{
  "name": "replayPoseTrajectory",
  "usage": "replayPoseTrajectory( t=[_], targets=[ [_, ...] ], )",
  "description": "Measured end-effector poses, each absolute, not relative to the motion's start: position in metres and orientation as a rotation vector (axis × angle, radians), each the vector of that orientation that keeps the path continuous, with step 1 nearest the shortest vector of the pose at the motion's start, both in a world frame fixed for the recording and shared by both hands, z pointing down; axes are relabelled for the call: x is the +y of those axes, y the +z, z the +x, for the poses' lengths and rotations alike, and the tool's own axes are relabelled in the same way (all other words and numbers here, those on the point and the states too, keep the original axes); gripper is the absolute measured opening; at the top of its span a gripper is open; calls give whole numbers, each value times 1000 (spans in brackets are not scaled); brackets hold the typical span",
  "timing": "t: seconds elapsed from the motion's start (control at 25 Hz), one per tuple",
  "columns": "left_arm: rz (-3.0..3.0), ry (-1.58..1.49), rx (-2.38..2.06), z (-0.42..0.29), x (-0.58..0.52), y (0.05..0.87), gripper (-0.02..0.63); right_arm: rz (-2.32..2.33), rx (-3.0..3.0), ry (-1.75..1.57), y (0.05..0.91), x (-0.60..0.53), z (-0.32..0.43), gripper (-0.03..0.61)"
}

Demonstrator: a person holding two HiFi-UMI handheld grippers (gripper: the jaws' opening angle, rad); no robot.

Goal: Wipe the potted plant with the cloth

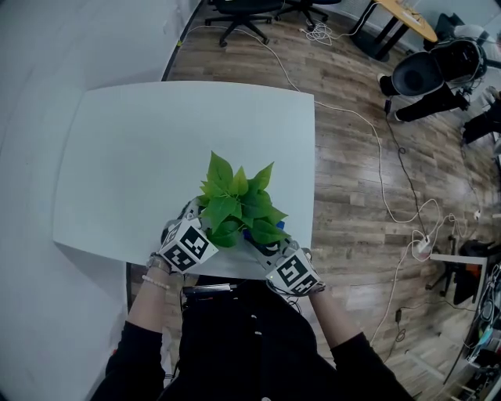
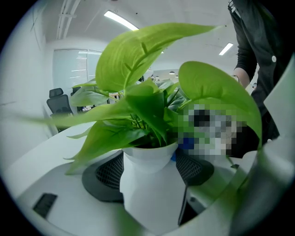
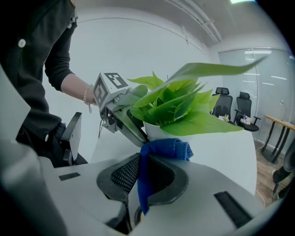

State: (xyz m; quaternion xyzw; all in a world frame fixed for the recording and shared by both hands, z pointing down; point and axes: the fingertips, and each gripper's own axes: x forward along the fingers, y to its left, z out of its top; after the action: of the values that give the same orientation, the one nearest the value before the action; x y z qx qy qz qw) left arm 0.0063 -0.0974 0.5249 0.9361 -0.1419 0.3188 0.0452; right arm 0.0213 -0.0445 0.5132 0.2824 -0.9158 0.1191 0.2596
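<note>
The potted plant [image 1: 239, 204] has broad green leaves and a white pot [image 2: 146, 184]; it stands near the front edge of the white table [image 1: 141, 157]. My left gripper [image 2: 148, 177] is shut on the pot, one dark pad on each side of it. From the right, my right gripper [image 3: 143, 177] is shut on a blue cloth [image 3: 161, 152], whose bunched end sits just below the leaves [image 3: 184, 108], close to the pot's rim. In the head view both grippers [image 1: 186, 244] [image 1: 288, 270] flank the plant, and the cloth [image 1: 249, 233] shows as a blue speck under the leaves.
The table's front edge lies right under the grippers. To the right, a wooden floor [image 1: 368, 157] carries white cables and a power strip [image 1: 423, 247]. Office chairs [image 1: 243, 12] and a desk stand farther back. A wall runs along the left.
</note>
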Motion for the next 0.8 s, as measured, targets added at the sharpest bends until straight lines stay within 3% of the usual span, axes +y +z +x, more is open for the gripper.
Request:
replayPoseTrajectory(
  t=[0.32, 0.8],
  targets=[
    [2863, 978, -434, 6, -96, 527, 364, 701, -2493, 302, 512, -31, 1, 75],
    [2867, 967, -430, 6, -98, 524, 364, 675, -2497, 276, 502, -53, 46, 75]
  ],
)
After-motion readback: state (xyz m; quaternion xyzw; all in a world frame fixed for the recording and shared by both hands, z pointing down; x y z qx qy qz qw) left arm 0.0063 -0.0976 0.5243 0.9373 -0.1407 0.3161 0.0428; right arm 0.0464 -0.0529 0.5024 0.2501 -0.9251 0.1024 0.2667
